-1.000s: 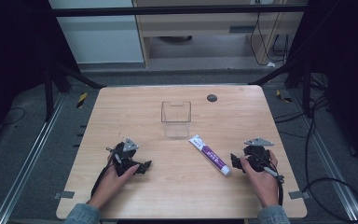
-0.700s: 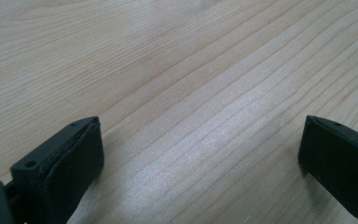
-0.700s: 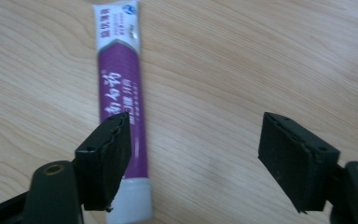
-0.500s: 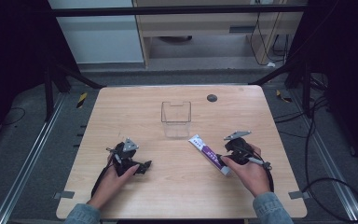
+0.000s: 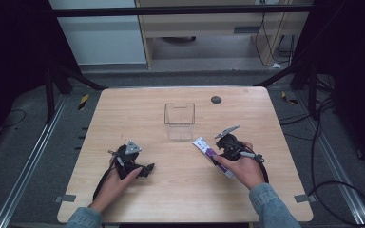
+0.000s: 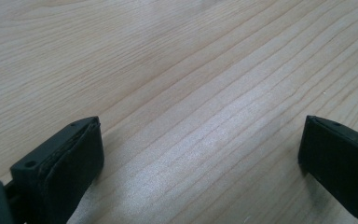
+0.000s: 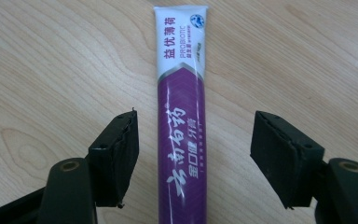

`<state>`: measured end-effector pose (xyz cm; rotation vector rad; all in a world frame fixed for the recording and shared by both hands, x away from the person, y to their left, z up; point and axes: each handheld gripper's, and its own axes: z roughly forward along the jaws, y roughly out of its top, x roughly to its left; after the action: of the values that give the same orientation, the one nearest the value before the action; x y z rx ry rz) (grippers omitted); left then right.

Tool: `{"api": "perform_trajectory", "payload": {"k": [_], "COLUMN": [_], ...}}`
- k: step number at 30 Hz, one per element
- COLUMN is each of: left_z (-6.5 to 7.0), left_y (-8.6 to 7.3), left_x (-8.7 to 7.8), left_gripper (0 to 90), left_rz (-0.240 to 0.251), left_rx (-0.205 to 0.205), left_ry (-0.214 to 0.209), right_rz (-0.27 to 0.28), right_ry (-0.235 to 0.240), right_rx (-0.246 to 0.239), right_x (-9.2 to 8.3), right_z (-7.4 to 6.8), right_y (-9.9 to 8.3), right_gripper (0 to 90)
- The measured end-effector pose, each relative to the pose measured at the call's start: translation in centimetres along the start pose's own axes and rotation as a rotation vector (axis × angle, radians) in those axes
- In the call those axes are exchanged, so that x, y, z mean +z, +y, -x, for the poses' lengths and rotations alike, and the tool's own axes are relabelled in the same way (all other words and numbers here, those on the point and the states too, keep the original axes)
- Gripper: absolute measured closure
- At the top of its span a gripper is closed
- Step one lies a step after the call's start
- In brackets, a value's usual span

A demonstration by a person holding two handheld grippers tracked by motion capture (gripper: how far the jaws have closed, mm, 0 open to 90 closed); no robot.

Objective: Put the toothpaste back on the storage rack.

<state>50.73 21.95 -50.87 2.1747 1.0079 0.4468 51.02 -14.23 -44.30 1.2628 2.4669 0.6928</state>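
Since a second earlier, my right gripper had slid left over the toothpaste tube, which lay flat on the table just before the clear box. Its jaws had been closing but stood apart astride the tube, not pressing. My left gripper rested with jaws wide apart, holding nothing. I saw nothing in the box.

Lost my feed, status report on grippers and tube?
Right gripper open astride the toothpaste tube, jaws just closing in, pads not touching. Left gripper open, idle on table. Clear box beyond, nothing blocking.
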Motion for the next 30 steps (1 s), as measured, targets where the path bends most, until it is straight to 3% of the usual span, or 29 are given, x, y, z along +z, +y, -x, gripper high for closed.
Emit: {"api": "perform_trajectory", "payload": {"k": [14, 22, 30], "left_z": [0.0, 0.0, 0.0], "left_y": [0.0, 0.0, 0.0], "left_x": [0.0, 0.0, 0.0], "left_gripper": [0.0, 0.0, 0.0], "left_rz": [0.000, 0.000, 0.000], "left_rx": [0.001, 0.002, 0.002], "left_ry": [0.000, 0.000, 0.000], "right_rz": [-0.066, -0.098, -0.131], "right_ry": [-0.004, 0.017, 0.027], "right_rx": [-0.039, -0.015, -0.019], "right_x": [1.5, 2.3, 3.2], "right_z": [0.1, 0.5, 0.4], "right_y": [2.9, 3.7, 4.0], "right_gripper": [36.1, 36.7, 36.5]}}
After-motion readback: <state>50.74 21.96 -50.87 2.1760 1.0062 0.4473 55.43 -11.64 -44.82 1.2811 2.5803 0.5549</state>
